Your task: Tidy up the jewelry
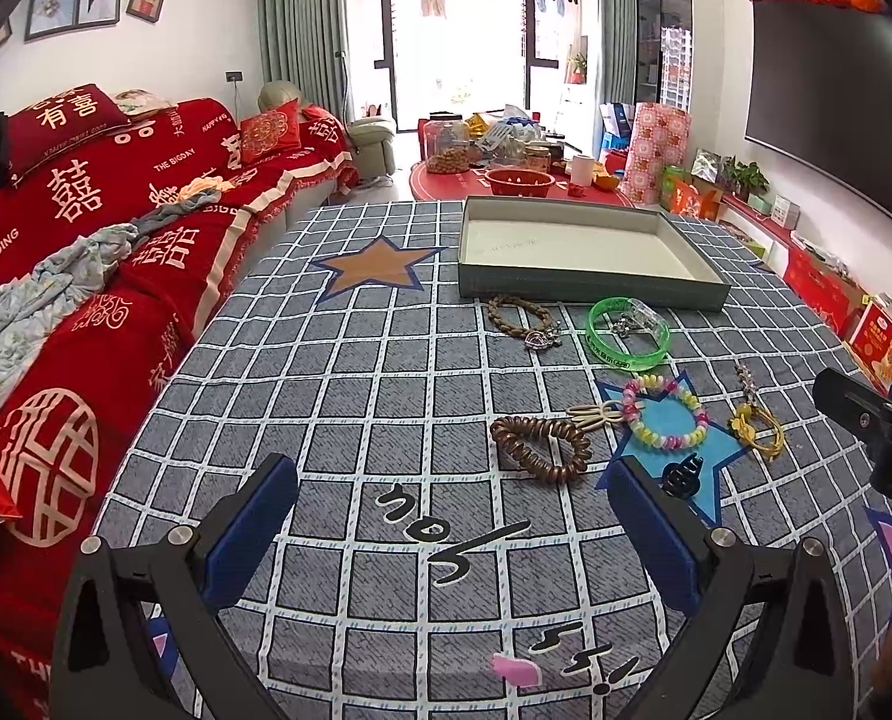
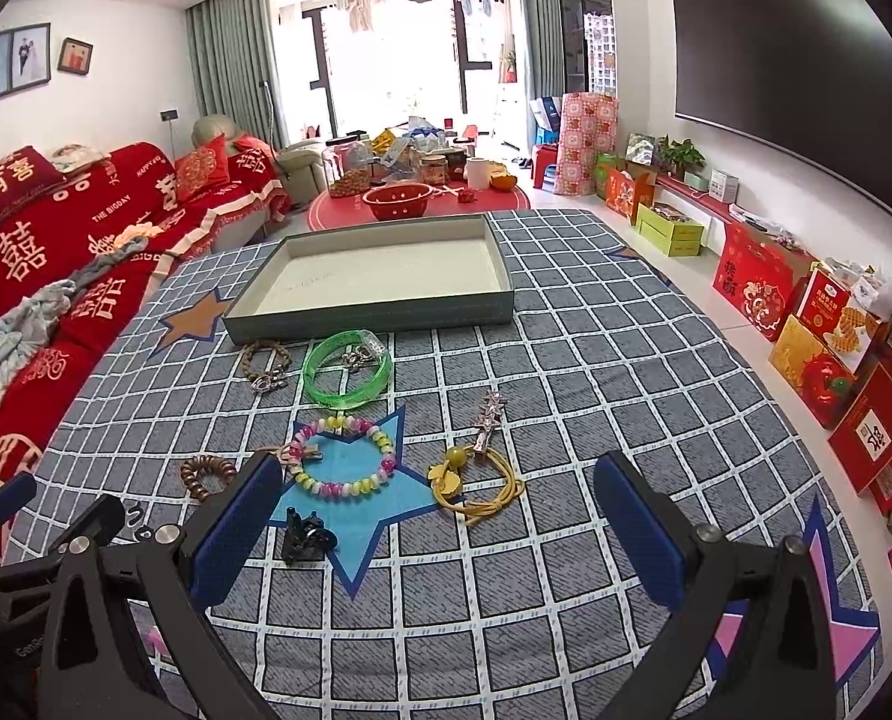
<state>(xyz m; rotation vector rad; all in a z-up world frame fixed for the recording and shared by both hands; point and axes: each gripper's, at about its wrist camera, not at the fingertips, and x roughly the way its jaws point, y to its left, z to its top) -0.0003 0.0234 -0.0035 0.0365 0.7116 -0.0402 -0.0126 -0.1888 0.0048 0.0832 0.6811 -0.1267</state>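
While both tongs hang low over the checked cloth (image 2: 566, 480) w/ nothing held, the coming move turns on which one is nearer to the jewelry. I take the blue star (image 2: 350, 498) printed on the cloth as landmark.

The right gripper (image 2: 440, 528) has its jaws wide apart and empty, and the star lies directly ahead of it, slightly to the left side. The left gripper (image 1: 452, 528) is also spread wide and empty, but for it the star is ahead and off to the right. So I judge the right one is nearer to most pieces.

On the near tip of the star sits a black claw clip (image 2: 305, 534), just beside the right gripper's left finger. On the star itself lies the pastel bead bracelet (image 2: 344, 456), flat. Just right of the star is the yellow cord piece (image 2: 476, 486), w/ a silver hairpin (image 2: 488, 420) whose long axis runs away from the gripper, approx. toward the tray. Left of the star is the brown coil tie (image 1: 539, 444), which is closer to the left gripper.

Beyond the star lie the green bangle (image 2: 347, 369) and a braided brown bracelet (image 2: 263, 363), near together. Farthest, the shallow grey tray (image 2: 374, 309) has nothing in it.

The left view shows the coil tie and a cream hair clip (image 1: 593, 414) fully; in the right view the finger hides most of both. The right view shows the hairpin and cord more clearly.
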